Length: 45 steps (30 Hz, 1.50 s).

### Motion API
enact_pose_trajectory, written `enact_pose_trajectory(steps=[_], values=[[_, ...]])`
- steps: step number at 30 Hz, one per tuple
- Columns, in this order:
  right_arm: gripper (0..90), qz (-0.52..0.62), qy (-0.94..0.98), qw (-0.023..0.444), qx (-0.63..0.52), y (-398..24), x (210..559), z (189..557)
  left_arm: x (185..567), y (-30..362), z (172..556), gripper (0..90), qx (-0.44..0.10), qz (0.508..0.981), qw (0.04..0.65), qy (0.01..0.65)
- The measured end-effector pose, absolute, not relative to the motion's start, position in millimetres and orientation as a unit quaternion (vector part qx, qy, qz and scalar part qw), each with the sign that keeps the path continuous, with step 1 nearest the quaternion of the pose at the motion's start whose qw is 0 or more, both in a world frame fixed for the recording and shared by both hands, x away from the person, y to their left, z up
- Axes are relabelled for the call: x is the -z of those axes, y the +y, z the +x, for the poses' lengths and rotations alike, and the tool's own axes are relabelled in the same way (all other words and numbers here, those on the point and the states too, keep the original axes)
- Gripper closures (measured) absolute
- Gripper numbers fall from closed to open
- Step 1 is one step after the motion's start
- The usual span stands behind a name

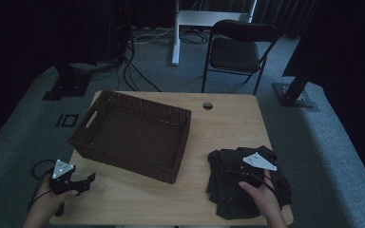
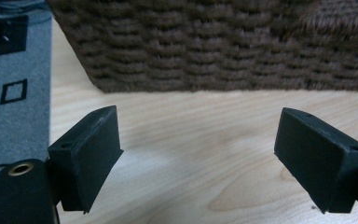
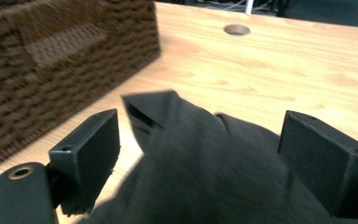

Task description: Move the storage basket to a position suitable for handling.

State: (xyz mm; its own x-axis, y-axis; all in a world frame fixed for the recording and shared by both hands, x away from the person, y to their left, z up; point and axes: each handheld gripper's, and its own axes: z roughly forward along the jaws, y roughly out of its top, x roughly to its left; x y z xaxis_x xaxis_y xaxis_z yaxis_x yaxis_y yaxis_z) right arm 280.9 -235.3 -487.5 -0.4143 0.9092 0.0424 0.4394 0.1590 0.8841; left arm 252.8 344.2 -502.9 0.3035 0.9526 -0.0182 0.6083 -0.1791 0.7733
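A crumpled dark grey cloth garment lies at the near right corner of the light wooden table. The right gripper hovers over it, jaws spread wide (gripping nothing). Left of it sits a rectangular brown woven wicker basket; the left gripper gapes empty nearby.

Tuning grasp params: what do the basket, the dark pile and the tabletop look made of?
Basket: woven wicker or similar fibre, dark brown, matt; braided rows show in the left gripper view.
Dark pile: soft black or dark grey cloth, matt; it folds and creases between the open right tool jaws.
Tabletop: light wood or wood-look laminate, smooth; visible grain. Which one, I cannot tell.
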Motion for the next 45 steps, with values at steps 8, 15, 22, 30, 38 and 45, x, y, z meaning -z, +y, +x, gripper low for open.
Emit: enact_pose_trajectory(steps=[8,15,22,30,38,45], values=[[12.4,0.447,0.727,0.251,-0.458,-210.3,479.3,286.5,485.6,350.9,252.9,14.8,-0.258,0.722,0.358,0.533],[12.4,0.43,0.727,0.215,-0.49,-188.3,470.0,287.3,468.5,356.9,252.9,14.8,-0.279,0.708,0.372,0.531],[12.4,0.41,0.738,0.215,-0.491,-165.1,462.4,289.0,456.6,362.6,257.9,14.8,-0.286,0.706,0.378,0.527],[12.4,0.384,0.744,0.208,-0.506,-133.9,455.0,292.0,443.3,363.7,274.7,14.8,-0.292,0.706,0.387,0.517],[12.5,0.379,0.743,0.202,-0.513,-112.9,452.9,295.7,439.9,363.6,288.5,14.8,-0.295,0.701,0.398,0.513],[12.5,0.385,0.739,0.206,-0.513,-98.1,455.7,297.4,440.6,370.2,299.4,14.9,-0.309,0.693,0.402,0.513]])
